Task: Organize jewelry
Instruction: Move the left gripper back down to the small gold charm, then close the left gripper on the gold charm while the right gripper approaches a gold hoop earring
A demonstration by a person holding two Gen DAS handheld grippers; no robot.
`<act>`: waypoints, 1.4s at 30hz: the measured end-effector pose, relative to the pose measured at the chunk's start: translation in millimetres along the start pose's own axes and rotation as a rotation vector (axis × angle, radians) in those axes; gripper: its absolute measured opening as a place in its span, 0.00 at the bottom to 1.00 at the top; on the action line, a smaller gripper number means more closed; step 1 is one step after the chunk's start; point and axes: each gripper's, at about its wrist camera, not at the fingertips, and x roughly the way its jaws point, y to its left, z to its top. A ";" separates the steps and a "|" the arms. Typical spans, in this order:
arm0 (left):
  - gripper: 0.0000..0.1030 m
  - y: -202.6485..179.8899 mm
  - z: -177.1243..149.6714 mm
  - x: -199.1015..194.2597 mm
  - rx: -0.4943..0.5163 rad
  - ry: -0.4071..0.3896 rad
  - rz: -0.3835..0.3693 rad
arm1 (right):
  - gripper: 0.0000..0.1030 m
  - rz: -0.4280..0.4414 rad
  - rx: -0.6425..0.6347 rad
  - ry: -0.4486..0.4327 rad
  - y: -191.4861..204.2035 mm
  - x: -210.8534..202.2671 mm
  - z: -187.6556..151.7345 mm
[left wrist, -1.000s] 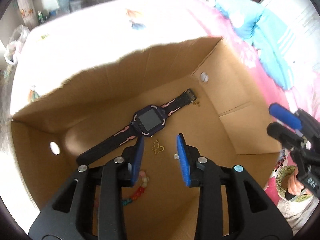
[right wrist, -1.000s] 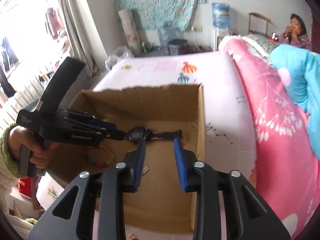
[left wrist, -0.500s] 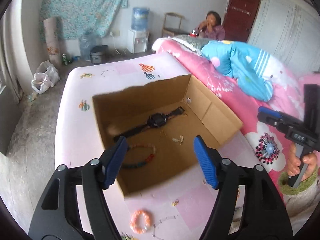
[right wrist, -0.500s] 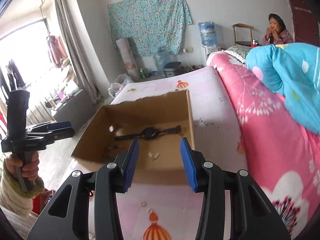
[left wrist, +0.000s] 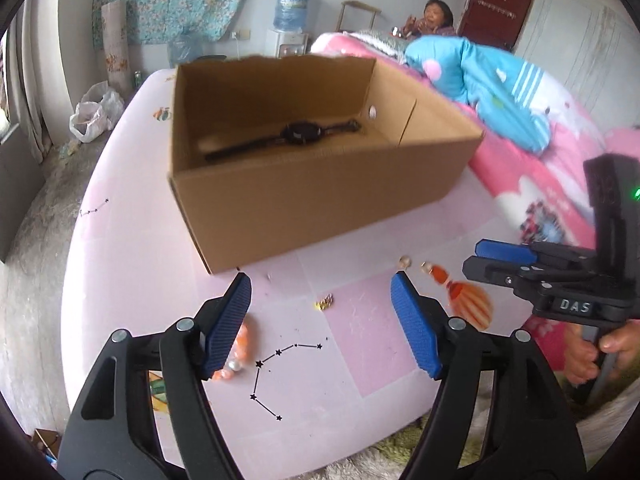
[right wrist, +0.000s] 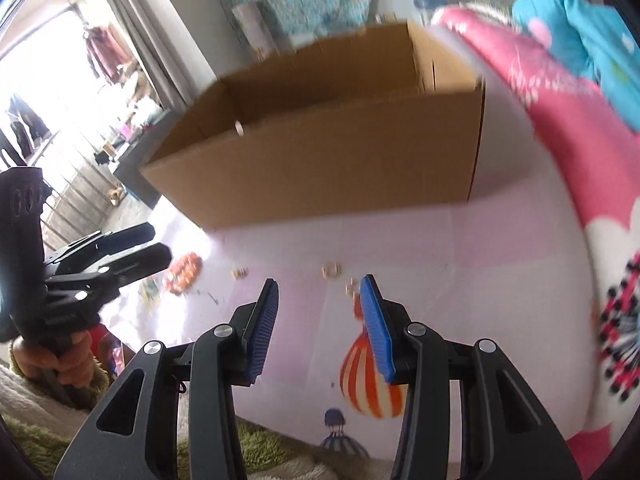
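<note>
I've pulled both grippers back out of the cardboard box (left wrist: pixel 320 184); left gripper (left wrist: pixel 320 320) opened wide, empty, right gripper (right wrist: pixel 318 320) half-open, empty, over loose pcs on the bed's near edge, for next pick.

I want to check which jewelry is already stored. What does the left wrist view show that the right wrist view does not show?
Only the left wrist view looks into the cardboard box and shows the dark watch on its floor. Only the right wrist view shows a small pale ring on the pink sheet. Both show the box, the orange bead bracelet, a small gold piece, and both grippers open and empty.
</note>
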 end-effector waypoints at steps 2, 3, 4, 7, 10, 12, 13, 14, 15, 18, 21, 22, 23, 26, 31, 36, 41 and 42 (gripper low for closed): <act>0.66 -6.4 -5.7 12.0 0.042 0.016 0.032 | 0.41 -0.011 0.023 0.033 -2.0 7.3 -6.8; 0.64 -8.5 -8.1 14.9 0.057 0.022 0.044 | 0.41 -0.015 0.033 0.044 -3.4 9.7 -9.4; 0.62 -11.1 -10.1 19.3 0.073 0.027 0.048 | 0.41 -0.017 0.040 0.050 -4.8 10.9 -10.8; 0.53 -15.3 -11.9 30.9 0.090 0.045 0.048 | 0.41 -0.021 0.068 0.063 -9.3 15.1 -13.2; 0.44 -14.4 -11.7 41.4 0.101 0.070 0.062 | 0.41 -0.020 0.092 0.067 -14.0 18.4 -11.8; 0.35 -12.7 -11.6 47.4 0.101 0.084 0.060 | 0.41 -0.019 0.101 0.072 -16.5 21.1 -11.0; 0.34 -11.6 -11.7 50.9 0.101 0.094 0.061 | 0.41 -0.020 0.101 0.074 -15.8 21.1 -9.8; 0.32 -10.9 -11.6 54.0 0.101 0.103 0.061 | 0.41 -0.021 0.100 0.076 -16.2 22.0 -9.9; 0.28 -10.6 -11.5 56.1 0.102 0.108 0.063 | 0.41 -0.022 0.098 0.079 -15.2 23.0 -11.3; 0.25 -10.5 -11.6 62.4 0.103 0.126 0.063 | 0.41 -0.030 0.093 0.087 -13.7 26.4 -13.5; 0.22 -12.6 -12.6 67.0 0.110 0.141 0.060 | 0.41 -0.027 0.100 0.090 -14.7 28.6 -14.9; 0.22 -13.9 -12.8 68.8 0.114 0.145 0.063 | 0.41 -0.026 0.102 0.092 -15.0 29.8 -14.7; 0.21 -15.0 -12.9 69.4 0.122 0.144 0.067 | 0.41 -0.027 0.102 0.093 -14.9 30.4 -14.9; 0.21 -17.9 -12.2 71.2 0.140 0.145 0.077 | 0.41 -0.031 0.103 0.098 -14.2 33.2 -14.1; 0.18 -23.8 -11.4 74.2 0.162 0.139 0.098 | 0.41 -0.039 0.103 0.103 -13.7 32.4 -14.7; 0.08 -26.7 -12.1 74.8 0.176 0.136 0.094 | 0.41 -0.052 0.084 0.094 -9.5 33.2 -11.9; 0.05 -28.0 -12.2 74.7 0.180 0.133 0.088 | 0.41 -0.082 0.021 0.082 -4.6 38.1 -6.1; 0.05 -27.1 -12.3 74.3 0.180 0.132 0.087 | 0.40 -0.089 -0.003 0.079 -2.4 39.8 -4.4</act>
